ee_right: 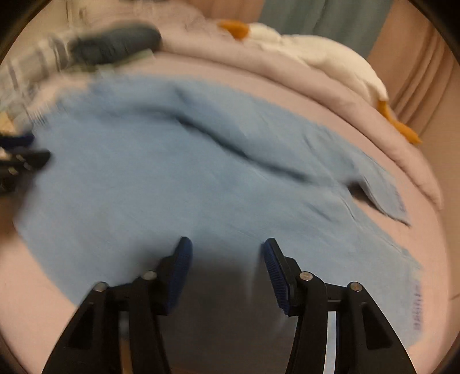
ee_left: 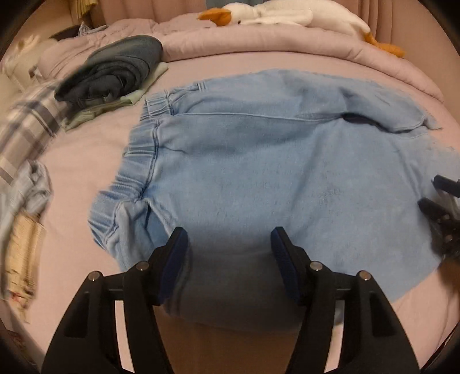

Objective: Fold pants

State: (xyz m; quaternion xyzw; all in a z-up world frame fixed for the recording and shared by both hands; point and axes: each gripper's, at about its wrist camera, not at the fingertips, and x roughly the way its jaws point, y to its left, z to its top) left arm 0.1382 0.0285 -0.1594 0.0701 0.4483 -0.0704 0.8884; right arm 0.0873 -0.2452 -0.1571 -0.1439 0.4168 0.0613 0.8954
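Both tongs stand spread with nothing pinched between their blue pads: the left gripper (ee_left: 228, 238) hangs over the near edge of the pants (ee_left: 258, 178), and the right gripper (ee_right: 227, 244) hangs over the same near edge further toward the leg end, its view blurred. Largest in view is the bed (ee_left: 86, 161), covered in a pale pink sheet, and the pants lie on its middle. They are light blue denim, spread flat and folded over lengthwise, with the gathered waistband (ee_left: 135, 169) at the left and the leg ends (ee_right: 385, 198) at the right, where one leg hem sticks out past the other. A dark fold gap shows in the pants near their far right side. Behind the pants, along the bed's far edge, runs a rolled pink duvet (ee_left: 258, 40), and on it lies a white plush goose (ee_left: 287, 14) with an orange beak and feet. Left of the waistband sits a folded stack of clothes (ee_left: 115, 69), dark blue-grey on top of pale green. Further left of the pants, at the bed's edge, lies a plaid cloth (ee_left: 31, 126), blurred. From the left wrist view, the right gripper's black tips show at the pants' right edge.
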